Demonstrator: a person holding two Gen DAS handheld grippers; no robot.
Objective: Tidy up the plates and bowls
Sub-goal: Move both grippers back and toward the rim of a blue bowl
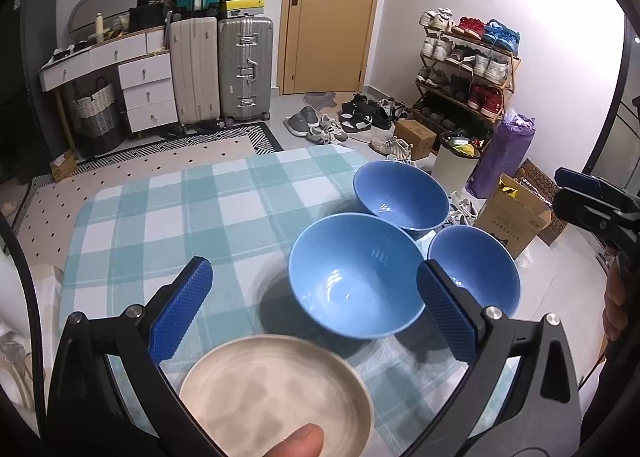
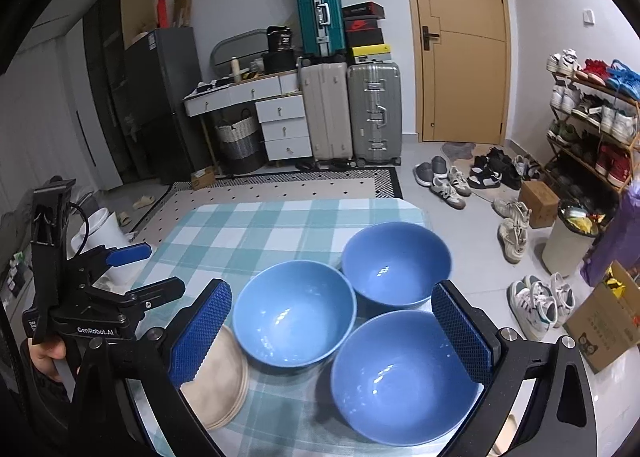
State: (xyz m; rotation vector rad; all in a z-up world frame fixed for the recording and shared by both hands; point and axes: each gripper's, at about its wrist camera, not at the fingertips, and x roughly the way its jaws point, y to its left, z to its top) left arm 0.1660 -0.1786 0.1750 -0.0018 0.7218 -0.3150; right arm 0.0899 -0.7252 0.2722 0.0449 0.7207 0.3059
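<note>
Three blue bowls stand on the checked tablecloth (image 1: 168,217): a middle one (image 1: 356,277) (image 2: 294,313), a far one (image 1: 402,195) (image 2: 396,263) and a near right one (image 1: 476,269) (image 2: 404,379). A stack of beige plates (image 1: 276,393) (image 2: 218,377) lies at the near left of the bowls. My left gripper (image 1: 316,305) is open and empty above the plates and the middle bowl; a thumb (image 1: 298,443) shows at the bottom. My right gripper (image 2: 332,329) is open and empty over the near right bowl. The left gripper also shows in the right wrist view (image 2: 140,273).
The table's right edge runs close beside the bowls. Beyond it are shoes (image 2: 448,181), a shoe rack (image 1: 468,69), cardboard boxes (image 1: 512,217) and a bin (image 2: 568,241). Suitcases (image 2: 352,113), drawers (image 2: 284,125) and a door (image 2: 460,41) stand at the back.
</note>
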